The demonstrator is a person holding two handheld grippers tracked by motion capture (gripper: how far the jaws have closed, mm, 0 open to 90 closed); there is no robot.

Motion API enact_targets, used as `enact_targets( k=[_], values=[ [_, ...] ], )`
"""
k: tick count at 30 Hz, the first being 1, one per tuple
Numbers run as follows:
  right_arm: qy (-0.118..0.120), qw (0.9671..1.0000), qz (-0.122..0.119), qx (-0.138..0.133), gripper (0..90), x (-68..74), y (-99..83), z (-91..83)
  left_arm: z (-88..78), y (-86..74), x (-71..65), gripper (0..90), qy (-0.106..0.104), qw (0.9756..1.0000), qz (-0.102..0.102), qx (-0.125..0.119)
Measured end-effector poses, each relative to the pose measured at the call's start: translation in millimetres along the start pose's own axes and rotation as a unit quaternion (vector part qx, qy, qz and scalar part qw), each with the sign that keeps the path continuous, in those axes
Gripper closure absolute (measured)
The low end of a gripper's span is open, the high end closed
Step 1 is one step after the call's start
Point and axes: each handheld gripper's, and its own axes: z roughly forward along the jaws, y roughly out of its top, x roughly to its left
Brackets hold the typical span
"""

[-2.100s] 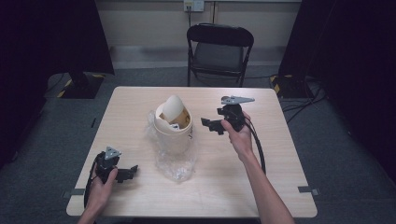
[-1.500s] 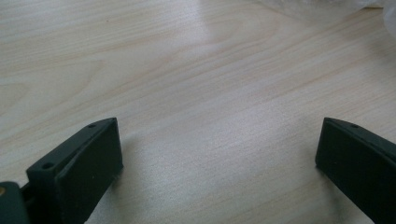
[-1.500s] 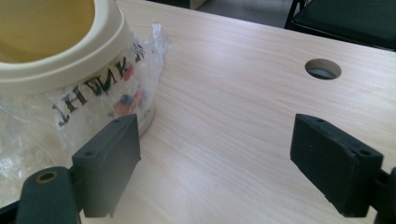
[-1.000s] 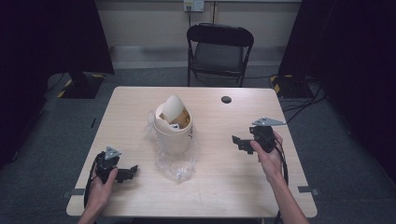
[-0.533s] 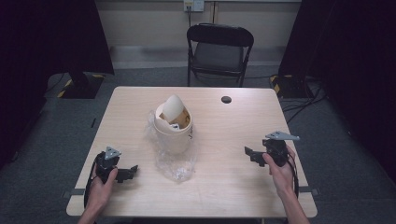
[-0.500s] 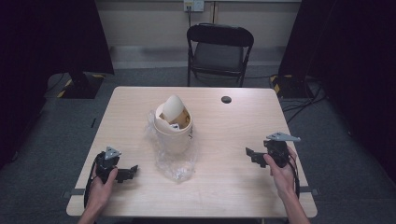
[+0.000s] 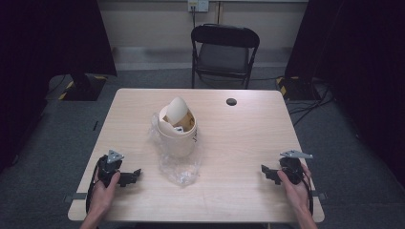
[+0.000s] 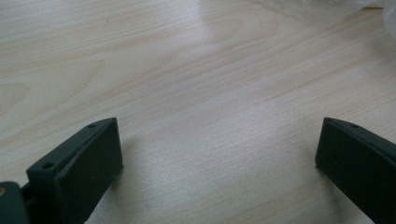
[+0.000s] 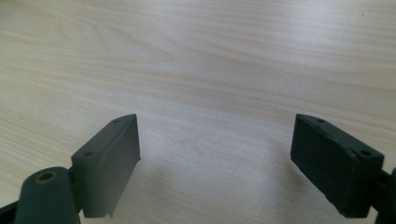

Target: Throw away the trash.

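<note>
1. The tabletop [image 7: 239, 143] is pale wood-grain laminate with rounded corners, standing on grey carpet.
2. A black folding chair [image 7: 224, 52] stands past the far edge, in front of a cream wall with a socket plate; dark curtains hang at both sides, and cables lie on the floor off the far right corner.
3. A cream swing-lid bin [image 7: 177, 128] stands upright left of the tabletop's centre, its lid tipped so one edge points up, with small bits of rubbish visible inside.
4. A clear plastic bag [image 7: 177, 168] is rumpled around the bin's base and spreads toward the near edge.
5. A small black round cap [image 7: 231, 101] lies alone near the far edge, right of centre, well apart from the bin.
6. The left gripper [image 7: 131, 176] rests near the near left corner, held by the person's left hand [image 7: 104, 187]; in the left gripper view its jaws stand wide apart over bare wood, holding nothing.
7. The right gripper [image 7: 267, 171] sits near the near right corner in the right hand [image 7: 293, 186]; its jaws are likewise spread, with only tabletop between them.
8. Two seconds ago the right gripper was up by the far edge, just right of the bin; it has since drawn back to the near right corner, and the black cap now lies on the tabletop where it was.
9. The left gripper, the bin and the bag have not moved.
</note>
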Motion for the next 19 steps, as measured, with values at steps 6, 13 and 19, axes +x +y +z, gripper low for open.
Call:
enact_targets(
  k=[6,13,19],
  values=[
    [-0.01,0.9999,-0.007,0.003,15.2,-1.1,-4.3,4.2,0.0,0.0,0.0,0.1,0.0,1.0,0.0,0.0],
    [-0.034,0.9991,-0.025,-0.007,13.4,1.6,-7.6,7.7,-0.2,0.0,0.1,0.2,0.0,1.0,0.001,0.001],
    [-0.034,0.9991,-0.025,-0.007,13.4,1.6,-7.6,7.6,-0.1,0.0,0.0,0.1,0.0,1.0,0.001,0.001]
  ],
)
